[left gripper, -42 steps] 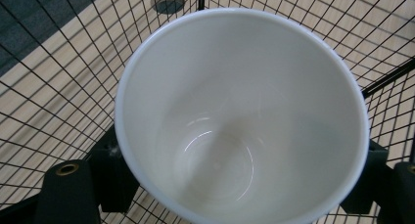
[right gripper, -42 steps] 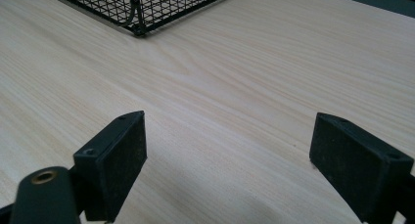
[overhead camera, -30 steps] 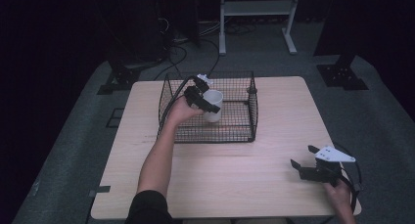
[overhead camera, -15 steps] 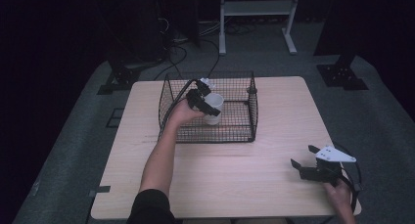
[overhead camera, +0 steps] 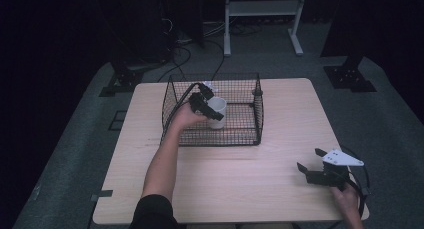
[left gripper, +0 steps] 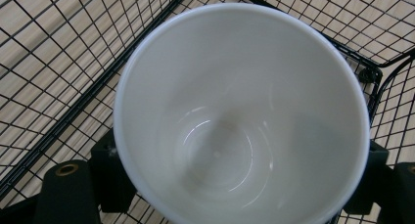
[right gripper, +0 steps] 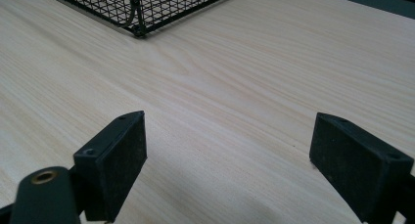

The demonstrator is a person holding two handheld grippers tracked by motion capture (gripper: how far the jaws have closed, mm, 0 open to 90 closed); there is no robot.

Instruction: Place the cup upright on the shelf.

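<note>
left claw (overhead camera: pixel 214 108) is clamped on a white mug (overhead camera: pixel 217 112), jaws pressing its sides. in the left gripper view the mug (left gripper: pixel 240 111) is seen from above, mouth up, nothing inside, w/ black pads (left gripper: pixel 115 170) against its outer wall on both sides. mug sits inside the black wire basket (overhead camera: pixel 255 120), toward its left half, roughly mid-depth; can't tell if its base touches the basket floor. basket stands on the table (overhead camera: pixel 240 179) near the far edge, about centred left-right. person's left forearm reaches over the basket's near wall.

right claw (overhead camera: pixel 307 169) rests at the near right corner of the table, jaws spread wide, nothing btwn them. right gripper view: both pads (right gripper: pixel 117 160) low over bare wood (right gripper: pixel 235 97), basket corner (right gripper: pixel 139 11) well apart at top left.
</note>
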